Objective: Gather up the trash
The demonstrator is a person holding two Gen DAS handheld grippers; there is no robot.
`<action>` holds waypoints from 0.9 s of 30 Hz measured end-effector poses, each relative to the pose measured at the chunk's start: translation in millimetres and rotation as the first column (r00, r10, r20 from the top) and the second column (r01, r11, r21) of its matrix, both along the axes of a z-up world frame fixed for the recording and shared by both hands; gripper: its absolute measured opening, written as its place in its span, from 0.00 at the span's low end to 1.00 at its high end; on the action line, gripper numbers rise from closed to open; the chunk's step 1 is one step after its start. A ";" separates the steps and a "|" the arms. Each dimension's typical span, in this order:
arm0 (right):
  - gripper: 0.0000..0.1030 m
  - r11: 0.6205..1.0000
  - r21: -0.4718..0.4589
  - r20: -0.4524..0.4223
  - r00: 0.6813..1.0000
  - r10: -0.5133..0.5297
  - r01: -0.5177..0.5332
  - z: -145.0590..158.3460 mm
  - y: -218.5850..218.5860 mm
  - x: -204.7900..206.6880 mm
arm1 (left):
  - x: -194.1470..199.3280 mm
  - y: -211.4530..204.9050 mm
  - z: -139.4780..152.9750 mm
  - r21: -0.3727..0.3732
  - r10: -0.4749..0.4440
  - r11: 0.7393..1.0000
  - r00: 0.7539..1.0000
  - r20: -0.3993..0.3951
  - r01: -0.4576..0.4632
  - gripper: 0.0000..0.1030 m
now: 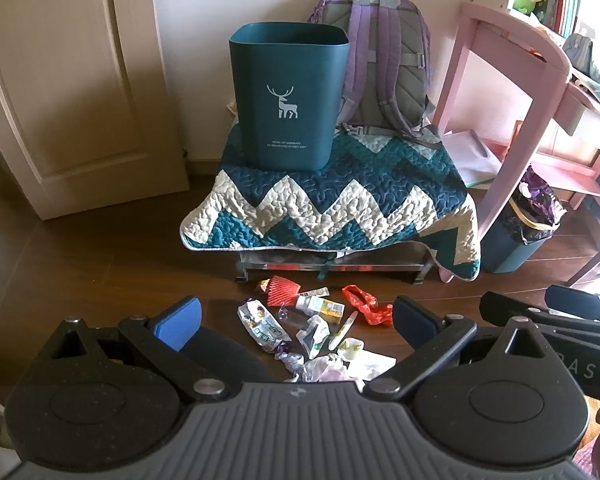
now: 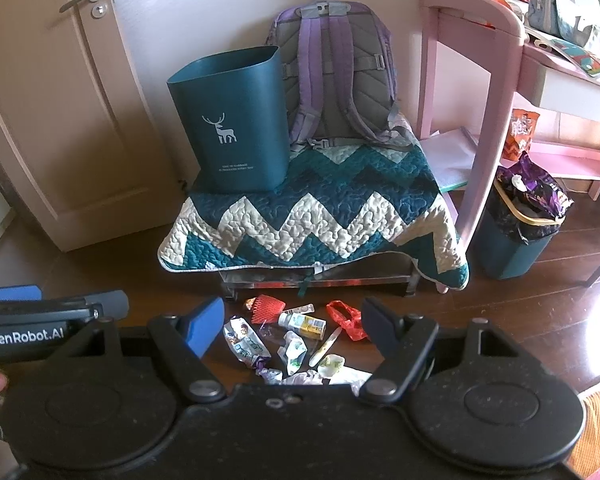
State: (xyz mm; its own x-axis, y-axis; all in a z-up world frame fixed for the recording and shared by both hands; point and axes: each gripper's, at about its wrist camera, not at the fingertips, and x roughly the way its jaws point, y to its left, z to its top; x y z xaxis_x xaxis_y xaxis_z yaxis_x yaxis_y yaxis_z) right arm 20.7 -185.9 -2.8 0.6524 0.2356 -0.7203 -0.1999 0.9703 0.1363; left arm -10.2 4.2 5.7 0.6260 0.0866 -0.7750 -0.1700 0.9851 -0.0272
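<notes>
The biggest worry is the bin (image 1: pixel 286 98). It is tall, it stands on a soft quilt (image 1: pixel 340 204) over a low surface, and it is far back on the left, touching the backpack (image 1: pixel 384 68). A bump on its rim could tip it, because the quilt is squishy. It is also higher than the trash, so each piece must be lifted up and over the rim. A light piece could slip and fall behind the surface.

Next worry: the trash pile (image 1: pixel 316 328) is on the floor, near the front of the surface. The pieces touch and overlap. Closing on one could drag a neighbor along, or push it under the surface. Thin wrappers lie flat on the floor and may be hard to pinch.

The two tools are close together. The left gripper (image 1: pixel 296 320) and the right gripper (image 2: pixel 294 326) both hang over the pile with jaws wide and nothing in them. They could knock into each other.

Containers, big to small. I cannot see inside the bin from here. The second bin (image 2: pixel 516 252), on the floor at the right by the pink desk (image 2: pixel 480 92), has a black bag and is stuffed to the top with wrappers. More trash may spill out of it. The small bottle (image 2: pixel 302 323) in the pile may roll.
</notes>
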 end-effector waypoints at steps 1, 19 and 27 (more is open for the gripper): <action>0.73 1.000 0.003 -0.002 1.000 -0.004 0.004 0.2 0.3 -1.5 | -1.4 1.0 -0.1 0.000 -0.003 1.000 1.000 0.002 0.003 0.99; 0.73 0.999 -0.009 -0.005 0.999 0.037 -0.037 -16.1 -19.4 35.4 | 16.8 -1.2 -8.0 -0.041 0.035 0.999 0.999 -0.004 -0.036 0.99; 0.74 0.999 -0.035 -0.024 1.000 0.020 -0.021 -65.2 -19.8 108.6 | 76.7 15.8 -41.9 -0.007 0.040 0.999 0.998 -0.038 -0.040 0.99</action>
State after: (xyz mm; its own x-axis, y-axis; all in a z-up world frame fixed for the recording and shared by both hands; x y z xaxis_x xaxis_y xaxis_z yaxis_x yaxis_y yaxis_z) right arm 129.4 -205.7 -68.0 0.6304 0.2225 -0.7437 -0.2168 0.9704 0.1066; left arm 66.5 20.0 -36.1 0.5926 0.1046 -0.7987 -0.2103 0.9772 -0.0280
